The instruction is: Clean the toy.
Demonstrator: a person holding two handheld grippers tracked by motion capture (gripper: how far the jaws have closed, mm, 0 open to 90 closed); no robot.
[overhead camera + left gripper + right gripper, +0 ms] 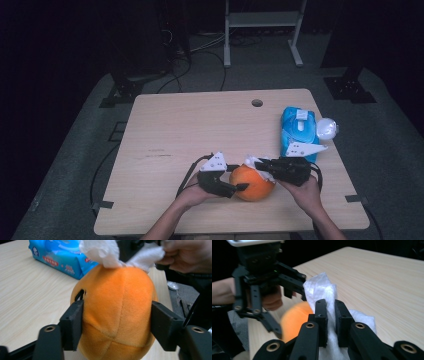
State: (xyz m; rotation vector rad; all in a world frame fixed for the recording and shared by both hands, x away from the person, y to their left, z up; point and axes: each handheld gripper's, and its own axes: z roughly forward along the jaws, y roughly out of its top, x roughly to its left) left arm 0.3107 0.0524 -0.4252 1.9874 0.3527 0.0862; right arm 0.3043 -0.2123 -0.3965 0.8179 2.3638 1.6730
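Item 1. Orange plush ball (254, 184): sat on the table (175, 130) near its front edge, between the two grippers. In the left gripper view its seamed surface (117, 312) took up the space between the jaws, with a small black mark on its upper left side.

Item 2. Left gripper (239, 188): held in the person's left hand (192, 196), reaching in from the ball's left. Its jaws pressed against both flanks of the ball, clamping it.

Item 3. Right gripper (259, 165): held in the right hand (306, 192), at the ball's upper right. In the right gripper view its jaws (331, 320) stood close together, pinching a white wipe (320, 288) between the pads.

Item 4. Wipe (252, 162): crumpled, lying against the top of the ball; in the left gripper view it rose in two white tufts (102, 251) from the ball's crown.

Item 5. Blue wipe pack (298, 131): flat on the table's right side, behind the right gripper and apart from the ball.

Item 6. White round thing (326, 129): just right of the pack, at the table's edge; its kind could not be told.
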